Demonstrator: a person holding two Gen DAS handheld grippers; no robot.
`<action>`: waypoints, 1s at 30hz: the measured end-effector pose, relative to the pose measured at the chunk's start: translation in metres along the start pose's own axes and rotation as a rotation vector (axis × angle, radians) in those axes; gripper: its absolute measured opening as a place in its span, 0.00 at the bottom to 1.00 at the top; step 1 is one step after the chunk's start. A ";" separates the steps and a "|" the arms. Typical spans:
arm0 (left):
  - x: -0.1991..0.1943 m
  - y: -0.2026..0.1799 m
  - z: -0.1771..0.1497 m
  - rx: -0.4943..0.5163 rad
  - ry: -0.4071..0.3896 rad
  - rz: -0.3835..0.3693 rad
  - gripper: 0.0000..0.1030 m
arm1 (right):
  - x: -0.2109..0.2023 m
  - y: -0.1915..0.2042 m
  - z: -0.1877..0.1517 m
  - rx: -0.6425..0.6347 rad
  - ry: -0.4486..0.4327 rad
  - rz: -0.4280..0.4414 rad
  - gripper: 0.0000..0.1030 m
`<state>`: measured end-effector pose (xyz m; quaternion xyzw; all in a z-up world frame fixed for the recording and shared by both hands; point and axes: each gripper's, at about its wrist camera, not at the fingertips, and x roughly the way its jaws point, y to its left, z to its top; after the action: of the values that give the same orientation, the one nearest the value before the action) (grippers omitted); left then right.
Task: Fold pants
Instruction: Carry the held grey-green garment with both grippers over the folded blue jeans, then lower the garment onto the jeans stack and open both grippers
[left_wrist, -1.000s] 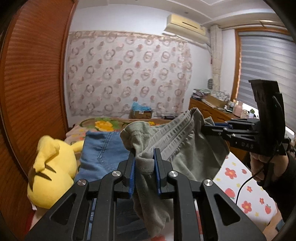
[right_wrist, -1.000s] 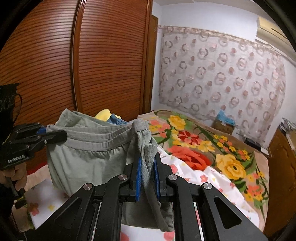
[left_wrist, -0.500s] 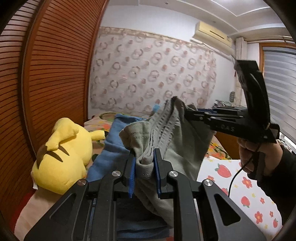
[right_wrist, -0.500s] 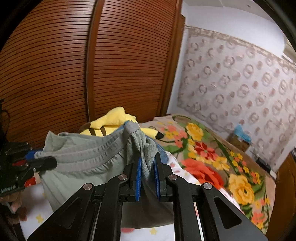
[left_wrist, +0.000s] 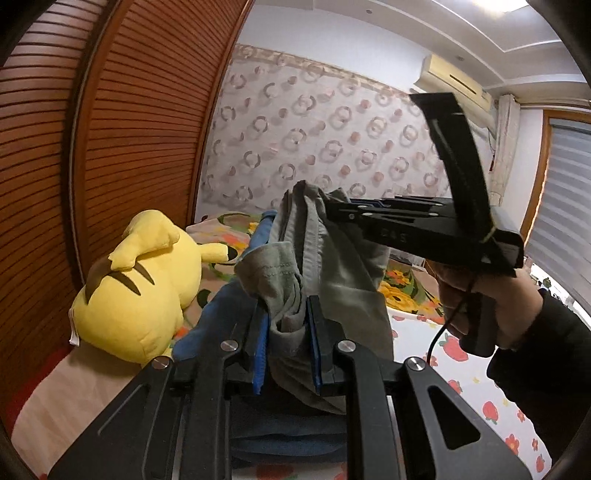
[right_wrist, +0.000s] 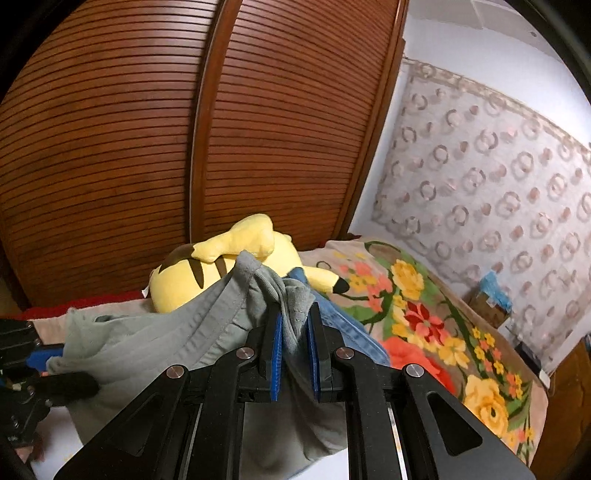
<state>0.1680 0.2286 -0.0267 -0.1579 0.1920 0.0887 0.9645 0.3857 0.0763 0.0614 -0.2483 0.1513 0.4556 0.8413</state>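
Grey-green pants (left_wrist: 343, 291) hang in the air over the bed, held by the waistband at two spots. My left gripper (left_wrist: 286, 314) is shut on one bunched corner of the waistband. My right gripper (right_wrist: 295, 321) is shut on the other corner, with the cloth (right_wrist: 166, 343) stretching left from it. In the left wrist view the right gripper (left_wrist: 330, 210) reaches in from the right, carried by a hand (left_wrist: 476, 306). In the right wrist view the left gripper (right_wrist: 55, 354) pinches the cloth at the far left. The lower part of the pants hangs out of sight.
A yellow plush toy (left_wrist: 136, 288) lies by the slatted wooden wardrobe doors (right_wrist: 147, 147). Blue jeans (right_wrist: 343, 321) rest on the bed under the pants. A floral blanket (right_wrist: 424, 314) and a strawberry-print sheet (left_wrist: 461, 354) cover the bed. A cardboard box (right_wrist: 487, 302) stands by the patterned curtain.
Both grippers swung towards the wardrobe side with the pants and rolled. The pants sank a little and now hang over the jeans and plush toy. Both grips held.
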 end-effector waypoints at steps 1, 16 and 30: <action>0.000 0.001 0.000 -0.001 0.002 0.004 0.19 | 0.002 -0.001 0.000 -0.001 0.005 0.003 0.12; -0.008 0.009 -0.002 -0.009 -0.006 0.028 0.21 | 0.013 -0.009 0.009 0.059 0.057 0.006 0.31; 0.005 -0.003 -0.011 0.087 0.089 0.026 0.53 | 0.009 -0.033 -0.022 0.181 0.118 -0.035 0.41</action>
<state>0.1700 0.2228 -0.0374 -0.1170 0.2403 0.0856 0.9598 0.4178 0.0546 0.0480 -0.2005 0.2368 0.4100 0.8577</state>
